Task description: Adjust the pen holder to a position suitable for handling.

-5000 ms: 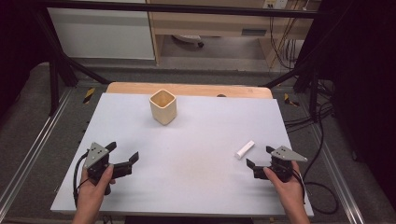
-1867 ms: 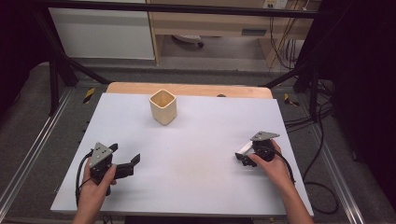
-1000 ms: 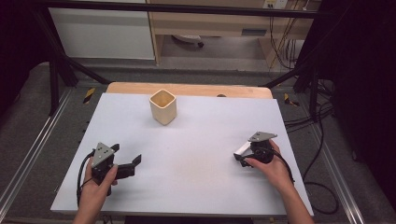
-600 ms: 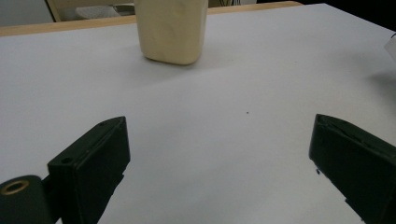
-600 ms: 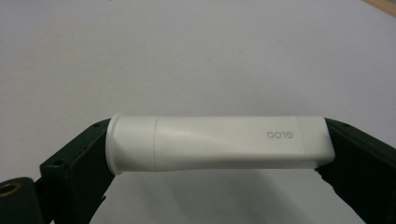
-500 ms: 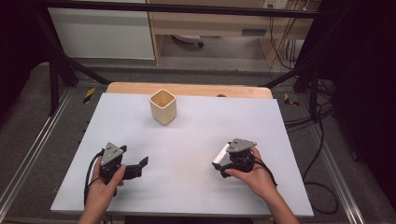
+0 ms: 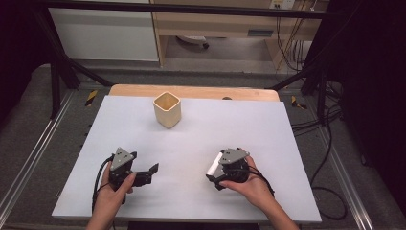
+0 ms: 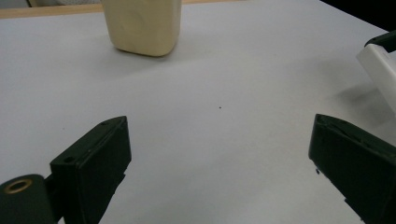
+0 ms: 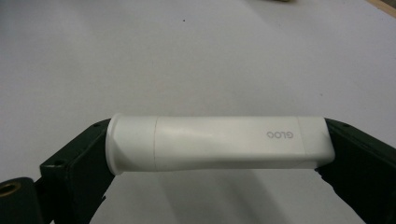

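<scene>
In the high view, the right tool (image 7: 216,173) sits in the lower right-centre of the frame, its body and the person's hand covering most of the white tube (image 7: 214,164); only a short pale end pokes out at the tool's upper left, and how the jaws meet it is hard to read from here. The left tool (image 7: 149,173) rests at lower left, jaws apart over the bare counter (image 7: 268,139). The cream cup (image 7: 167,109) stands upright in the upper middle, well apart from both tools.

In the left gripper view, the left tool (image 8: 219,168) is released: its two black jaws rise wide apart from the bottom corners with nothing between them. The cream cup (image 8: 143,24) is cut off by the top edge, so its rim is out of sight. At the far right edge a corner of the white tube (image 8: 380,72) shows, cropped, with a dark piece above it that is probably the other tool's jaw.

In the right gripper view, the right tool (image 9: 219,151) is clenched on the white tube (image 9: 219,143), gripping it end to end: one jaw against the capped end at left, the other against the flat end at right. The tube lies crosswise, raised off the counter with its shadow beneath. Small grey lettering near its right end reads upside down.

Against half a second ago, the right tool and tube sit little changed, perhaps a touch lower; five seconds ago the tube lay loose on the counter further right.
</scene>
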### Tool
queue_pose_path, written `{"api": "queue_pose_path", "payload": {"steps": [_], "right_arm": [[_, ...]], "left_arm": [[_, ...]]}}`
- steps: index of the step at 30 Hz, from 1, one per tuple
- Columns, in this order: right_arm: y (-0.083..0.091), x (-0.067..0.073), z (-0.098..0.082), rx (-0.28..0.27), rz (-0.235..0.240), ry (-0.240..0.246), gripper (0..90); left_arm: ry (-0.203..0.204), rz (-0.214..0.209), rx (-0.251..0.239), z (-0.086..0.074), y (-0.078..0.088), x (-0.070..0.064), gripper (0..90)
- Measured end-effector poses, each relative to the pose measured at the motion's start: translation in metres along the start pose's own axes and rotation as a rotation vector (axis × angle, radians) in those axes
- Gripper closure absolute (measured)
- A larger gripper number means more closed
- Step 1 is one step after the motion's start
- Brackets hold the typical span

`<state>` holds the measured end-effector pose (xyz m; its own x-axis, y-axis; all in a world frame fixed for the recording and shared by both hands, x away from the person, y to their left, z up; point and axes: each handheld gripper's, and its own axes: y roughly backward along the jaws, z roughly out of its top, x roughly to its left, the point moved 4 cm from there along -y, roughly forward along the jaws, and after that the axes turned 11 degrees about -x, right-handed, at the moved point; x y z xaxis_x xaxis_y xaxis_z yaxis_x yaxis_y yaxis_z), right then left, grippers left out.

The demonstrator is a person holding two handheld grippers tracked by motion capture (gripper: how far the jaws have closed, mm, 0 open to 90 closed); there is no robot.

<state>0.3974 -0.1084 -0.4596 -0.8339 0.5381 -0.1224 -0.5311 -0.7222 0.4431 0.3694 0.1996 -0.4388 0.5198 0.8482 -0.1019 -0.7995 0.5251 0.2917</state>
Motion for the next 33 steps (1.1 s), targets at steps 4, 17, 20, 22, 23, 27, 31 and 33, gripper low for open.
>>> {"api": "queue_pose_path", "payload": {"steps": [4, 17, 20, 22, 23, 27, 31, 33], "right_arm": [[-0.005, 0.011, 0.013, -0.027, 0.003, 0.012, 4.0], [-0.014, 0.048, 0.026, -0.069, 0.028, 0.119, 4.0], [-0.015, 0.055, 0.029, -0.081, 0.035, 0.131, 4.0], [-0.016, 0.058, 0.03, -0.085, 0.039, 0.143, 4.0], [-0.016, 0.06, 0.03, -0.086, 0.043, 0.142, 4.0], [-0.019, 0.065, 0.03, -0.083, 0.056, 0.159, 4.0], [-0.024, 0.07, 0.027, -0.069, 0.068, 0.18, 4.0], [-0.025, 0.072, 0.027, -0.071, 0.07, 0.186, 4.0]], "left_arm": [[0.03, -0.025, 0.004, -0.001, -0.001, -0.006, 6.3], [0.077, -0.125, 0.022, -0.002, -0.013, -0.038, 6.9], [0.088, -0.144, 0.023, -0.003, -0.014, -0.043, 6.9], [0.091, -0.152, 0.024, -0.003, -0.015, -0.046, 6.9], [0.089, -0.155, 0.027, -0.004, -0.016, -0.048, 6.9], [0.097, -0.171, 0.036, -0.006, -0.019, -0.052, 7.0], [0.107, -0.192, 0.044, -0.007, -0.021, -0.058, 7.0], [0.106, -0.194, 0.047, -0.008, -0.022, -0.06, 7.1]]}}
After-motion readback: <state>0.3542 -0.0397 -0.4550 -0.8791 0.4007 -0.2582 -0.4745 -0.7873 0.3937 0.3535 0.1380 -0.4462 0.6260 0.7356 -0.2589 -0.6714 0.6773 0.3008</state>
